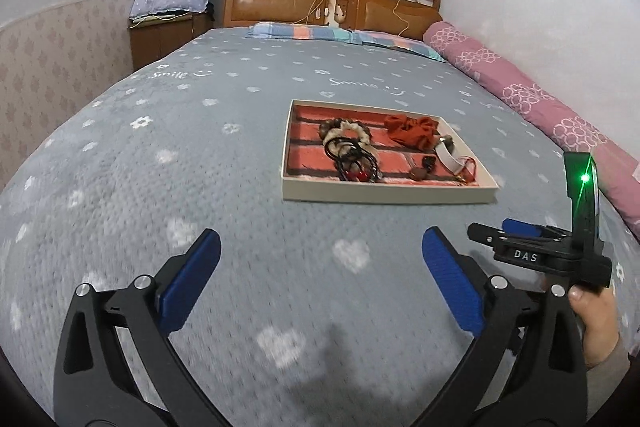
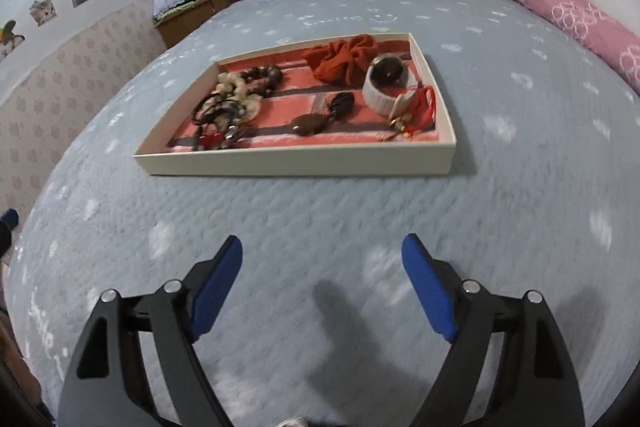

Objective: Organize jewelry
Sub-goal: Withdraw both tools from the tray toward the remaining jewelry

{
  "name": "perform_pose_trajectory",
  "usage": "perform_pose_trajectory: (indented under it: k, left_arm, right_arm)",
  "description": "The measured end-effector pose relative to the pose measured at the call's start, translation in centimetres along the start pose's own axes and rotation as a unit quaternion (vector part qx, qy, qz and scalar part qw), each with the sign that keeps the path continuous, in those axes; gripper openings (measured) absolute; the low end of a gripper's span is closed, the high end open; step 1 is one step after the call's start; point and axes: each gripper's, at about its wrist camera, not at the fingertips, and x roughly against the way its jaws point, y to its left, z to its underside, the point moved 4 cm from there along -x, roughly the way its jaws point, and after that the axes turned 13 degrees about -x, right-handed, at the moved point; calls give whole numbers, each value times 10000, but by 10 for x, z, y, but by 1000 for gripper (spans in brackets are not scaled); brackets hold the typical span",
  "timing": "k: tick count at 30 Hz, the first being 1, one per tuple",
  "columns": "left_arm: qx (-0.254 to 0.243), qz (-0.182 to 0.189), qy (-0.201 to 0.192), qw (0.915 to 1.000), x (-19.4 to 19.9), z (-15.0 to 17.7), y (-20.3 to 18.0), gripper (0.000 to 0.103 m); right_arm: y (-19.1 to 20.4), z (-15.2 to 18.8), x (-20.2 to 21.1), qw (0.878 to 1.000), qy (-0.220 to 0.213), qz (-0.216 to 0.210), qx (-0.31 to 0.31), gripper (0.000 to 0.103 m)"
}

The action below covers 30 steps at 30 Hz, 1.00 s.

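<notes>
Both tongs, left gripper (image 1: 320,281) & right gripper (image 2: 322,285), are held wide open, empty, above bedspread (image 1: 200,187). Tray (image 2: 296,165) w/ jewelry looks filled; a last check is prob. called for.

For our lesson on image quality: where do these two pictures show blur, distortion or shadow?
Left wrist view: bedspread smeared near the gripper, tray fairly sharp, fisheye bending the bed outward. Right wrist view: similar blur in the foreground, soft shadow below the open gripper, tray clear.

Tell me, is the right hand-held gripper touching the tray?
Apart. The right wrist view shows bare bedspread between the open right hand-held gripper and the tray.
</notes>
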Motion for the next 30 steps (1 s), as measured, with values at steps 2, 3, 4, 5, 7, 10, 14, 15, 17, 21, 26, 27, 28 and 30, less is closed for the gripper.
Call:
perform_pose_trajectory:
  k: [2, 3, 4, 5, 7, 10, 14, 15, 17, 21, 26, 27, 28, 30]
  left_arm:
    - [31, 8, 21, 10000, 5, 3, -3, 98]
    - [63, 10, 24, 10000, 9, 5, -4, 98]
    - [83, 4, 20, 10000, 12, 7, -5, 98]
    - [100, -22, 8, 9999, 17, 8, -4, 98]
    - [95, -154, -26, 9998, 28, 12, -2, 98]
    - [136, -308, 2, 9994, 43, 19, 6, 98]
    - [153, -612, 59, 9980, 61, 29, 14, 98]
    - [162, -656, 85, 9977, 65, 31, 15, 98]
    - [180, -663, 111, 9976, 70, 32, 16, 98]
    - [40, -779, 44, 9969, 90, 23, 9, 98]
    - [122, -690, 6, 9975, 103, 9, -4, 98]
    - [179, -574, -2, 9982, 103, 8, -10, 98]
    - [193, -541, -19, 9983, 103, 9, -14, 98]
    - [143, -530, -51, 9985, 99, 9, -28, 98]
  right_arm:
    - [13, 7, 12, 9997, -39, -229, -21, 81]
    - [22, 11, 17, 9993, -26, -382, -36, 81]
    - [28, 13, 22, 9989, -26, -471, -23, 81]
    - [37, 16, 28, 9985, -58, -549, 21, 81]
    - [53, 21, 40, 9976, -123, -679, 111, 81]
    - [68, 29, 57, 9966, -172, -764, 237, 81]
    - [69, 39, 85, 9963, -328, -716, 345, 81]
    - [67, 39, 92, 9962, -360, -709, 344, 81]
    - [59, 41, 108, 9962, -471, -647, 354, 81]
    - [41, 35, 141, 9955, -728, -502, 346, 81]
    - [16, 25, 178, 9931, -1058, -267, 422, 81]
    - [11, 23, 183, 9926, -1108, -207, 440, 81]
    - [3, 21, 189, 9918, -1177, -111, 479, 81]
    - [-12, 19, 196, 9898, -1308, 82, 551, 82]
